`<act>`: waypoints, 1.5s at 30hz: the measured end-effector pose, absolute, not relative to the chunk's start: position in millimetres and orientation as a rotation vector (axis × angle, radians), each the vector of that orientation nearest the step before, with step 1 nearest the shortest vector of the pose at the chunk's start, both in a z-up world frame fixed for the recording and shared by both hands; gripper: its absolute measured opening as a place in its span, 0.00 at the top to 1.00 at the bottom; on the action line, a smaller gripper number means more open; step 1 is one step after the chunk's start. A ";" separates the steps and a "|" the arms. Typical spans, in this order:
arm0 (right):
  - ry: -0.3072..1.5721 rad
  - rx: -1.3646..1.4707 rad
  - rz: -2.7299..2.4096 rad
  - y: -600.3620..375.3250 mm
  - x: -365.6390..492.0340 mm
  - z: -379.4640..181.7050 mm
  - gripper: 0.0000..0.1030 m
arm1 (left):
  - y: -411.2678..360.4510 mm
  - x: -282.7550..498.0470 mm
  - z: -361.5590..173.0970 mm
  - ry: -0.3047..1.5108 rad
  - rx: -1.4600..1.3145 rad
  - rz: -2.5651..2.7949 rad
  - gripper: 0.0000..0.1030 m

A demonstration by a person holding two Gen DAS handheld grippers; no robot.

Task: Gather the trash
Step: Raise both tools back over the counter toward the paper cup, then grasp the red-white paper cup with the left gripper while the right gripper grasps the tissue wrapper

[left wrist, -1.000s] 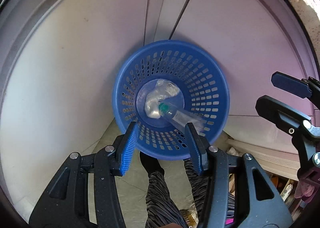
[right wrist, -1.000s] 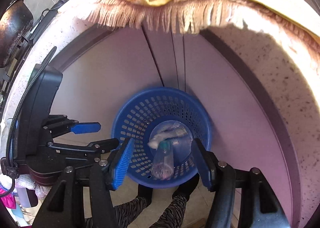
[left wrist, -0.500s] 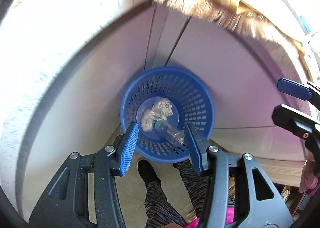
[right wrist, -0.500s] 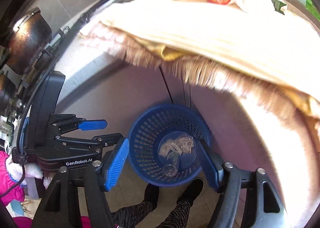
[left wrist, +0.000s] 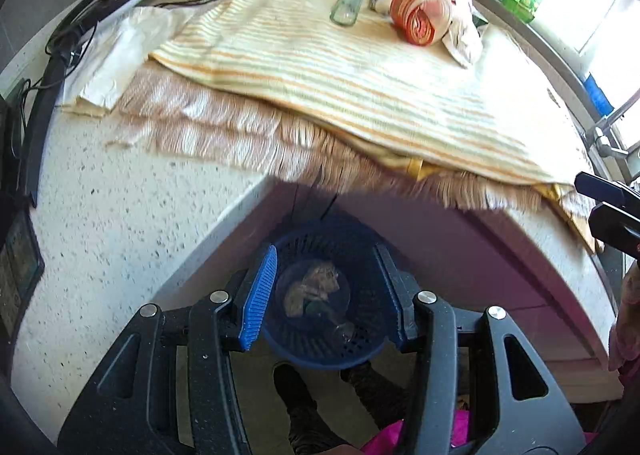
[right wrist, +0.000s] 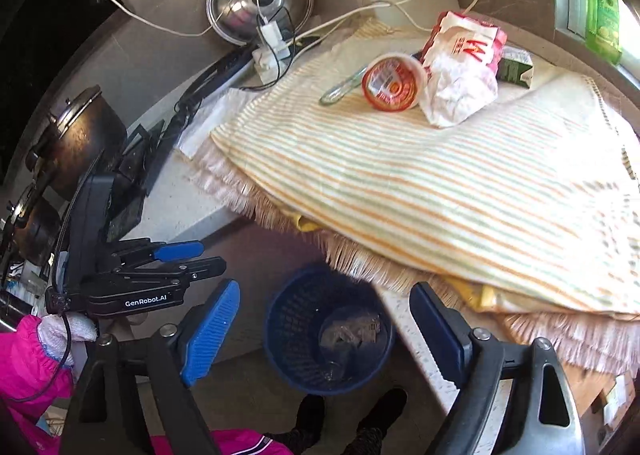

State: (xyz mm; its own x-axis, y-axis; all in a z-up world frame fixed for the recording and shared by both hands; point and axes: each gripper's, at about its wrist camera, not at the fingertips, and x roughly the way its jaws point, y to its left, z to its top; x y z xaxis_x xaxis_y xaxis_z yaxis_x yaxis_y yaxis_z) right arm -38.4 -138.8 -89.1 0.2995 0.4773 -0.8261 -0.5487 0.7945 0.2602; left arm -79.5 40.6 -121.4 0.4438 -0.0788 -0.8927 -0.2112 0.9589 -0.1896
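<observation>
Blue perforated basket (left wrist: 320,351) down on the floor against the pale cabinet front, below the speckled counter edge (left wrist: 120,223); inside it, crumpled clear wrapper (left wrist: 316,287) and a clear plastic bottle (left wrist: 340,329), long axis slanting from the middle of the basket floor out toward the near-right wall, which end is the cap too dim to tell. On the striped fringed cloth (left wrist: 340,67) well above: a small glass bottle (left wrist: 347,3) lying flat, long axis running away from the counter edge; an orange-printed cup (right wrist: 392,82) on its side, mouth toward the camera in the right wrist view; a crumpled white-and-red paper bag (right wrist: 460,71) touching it; a green carton (right wrist: 516,71) just behind.

Left gripper (left wrist: 326,295) spread, empty, framing the basket. Right gripper (right wrist: 324,331) also spread wide, nothing between the jaws.

Compared with half a second back: both cameras raised and tilted up, basket smaller and lower in view, countertop and its litter now filling the upper half.
</observation>
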 end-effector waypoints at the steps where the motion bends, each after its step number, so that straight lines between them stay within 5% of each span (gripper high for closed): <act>1: 1.055 -0.071 0.678 -141.5 -32.5 -82.9 0.13 | 41.1 -74.5 -116.2 1.098 -0.296 0.086 0.52; 12: 0.960 -0.045 0.628 -171.6 46.4 -42.6 0.10 | 32.0 -10.5 -68.3 0.981 -0.311 0.075 0.52; 16: 0.950 -0.027 0.623 -180.2 75.1 -38.3 0.00 | 24.2 12.7 -60.0 0.952 -0.314 0.063 0.42; 45: 1.131 0.011 0.656 -164.0 215.2 -114.1 0.07 | 9.7 137.7 -94.8 1.002 -0.322 0.071 0.47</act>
